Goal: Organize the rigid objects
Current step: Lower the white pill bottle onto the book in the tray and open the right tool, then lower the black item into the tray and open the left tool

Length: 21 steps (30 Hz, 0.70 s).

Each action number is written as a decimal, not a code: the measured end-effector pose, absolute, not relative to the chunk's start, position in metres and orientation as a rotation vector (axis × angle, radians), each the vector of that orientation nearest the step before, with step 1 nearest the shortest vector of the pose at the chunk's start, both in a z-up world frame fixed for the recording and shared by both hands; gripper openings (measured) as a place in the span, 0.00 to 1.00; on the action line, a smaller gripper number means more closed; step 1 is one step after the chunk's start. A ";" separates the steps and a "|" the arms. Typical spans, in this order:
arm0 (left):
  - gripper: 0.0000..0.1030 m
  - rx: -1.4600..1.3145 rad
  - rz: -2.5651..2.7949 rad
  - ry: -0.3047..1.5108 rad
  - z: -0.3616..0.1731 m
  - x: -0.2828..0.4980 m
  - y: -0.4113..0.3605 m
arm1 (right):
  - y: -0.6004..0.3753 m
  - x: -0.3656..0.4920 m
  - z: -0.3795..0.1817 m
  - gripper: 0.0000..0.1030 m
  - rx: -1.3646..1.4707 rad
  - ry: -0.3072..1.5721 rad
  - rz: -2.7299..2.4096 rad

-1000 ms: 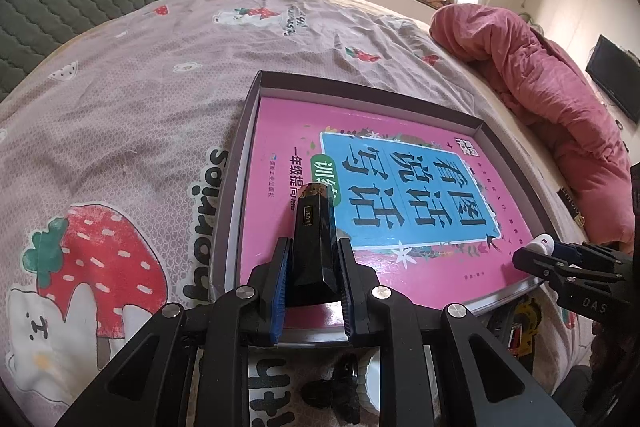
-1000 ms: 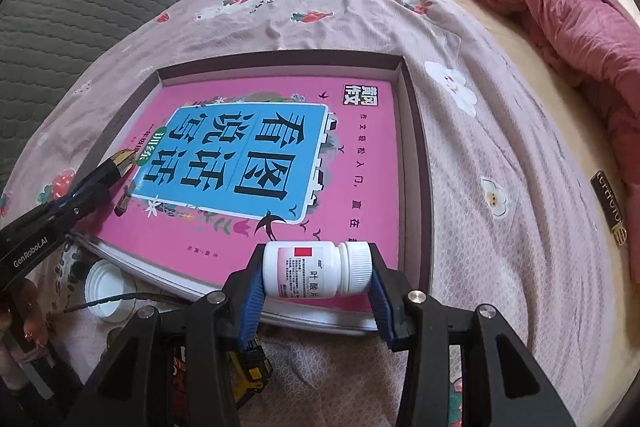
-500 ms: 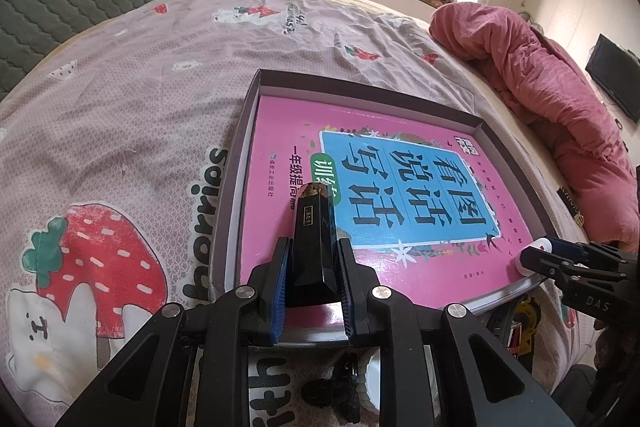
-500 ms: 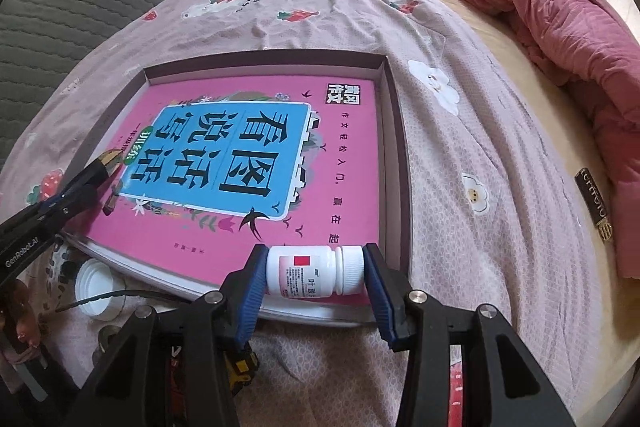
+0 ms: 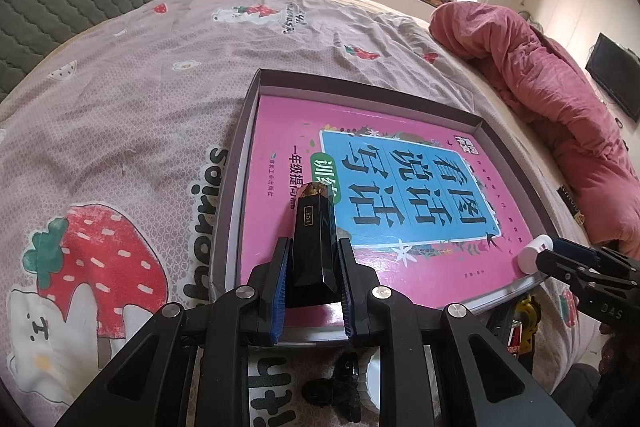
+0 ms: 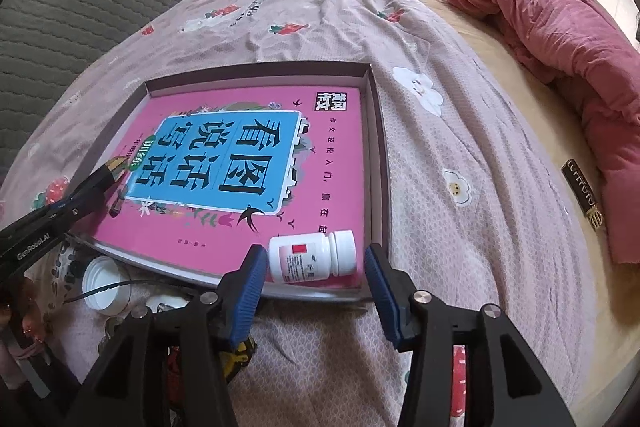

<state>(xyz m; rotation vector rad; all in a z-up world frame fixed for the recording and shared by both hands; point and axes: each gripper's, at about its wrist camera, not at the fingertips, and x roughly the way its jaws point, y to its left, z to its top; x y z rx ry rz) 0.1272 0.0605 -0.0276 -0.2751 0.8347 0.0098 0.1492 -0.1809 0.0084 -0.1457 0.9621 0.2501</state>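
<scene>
White pill bottle (image 6: pixel 313 257) now lies on its side on the pink book (image 6: pixel 240 163) in the tray's (image 6: pixel 378 147) near right corner; my right gripper (image 6: pixel 314 285) fingers have just been opening and stand clear of it, so that one's placed. Left gripper (image 5: pixel 312 281) stays clamped on the black faceted tube (image 5: pixel 313 239), over the near left of the tray: next to drop

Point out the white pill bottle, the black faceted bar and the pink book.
white pill bottle (image 6: pixel 310 258): right wrist view, on its label.
black faceted bar (image 5: pixel 312 247): left wrist view, on its upper face.
pink book (image 6: pixel 336 163): right wrist view, on bare pink cover.
</scene>
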 end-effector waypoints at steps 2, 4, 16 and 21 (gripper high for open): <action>0.22 -0.274 0.019 0.834 -0.029 0.126 0.061 | -0.181 0.147 0.010 0.49 -0.146 0.954 0.248; 0.22 -0.284 0.015 0.835 -0.030 0.125 0.061 | -0.182 0.144 0.011 0.49 -0.143 0.945 0.247; 0.22 -0.272 0.015 0.841 -0.028 0.126 0.063 | -0.183 0.133 0.016 0.49 -0.148 0.917 0.240; 0.23 -0.275 0.011 0.843 -0.026 0.125 0.063 | -0.184 0.130 0.017 0.51 -0.134 0.909 0.240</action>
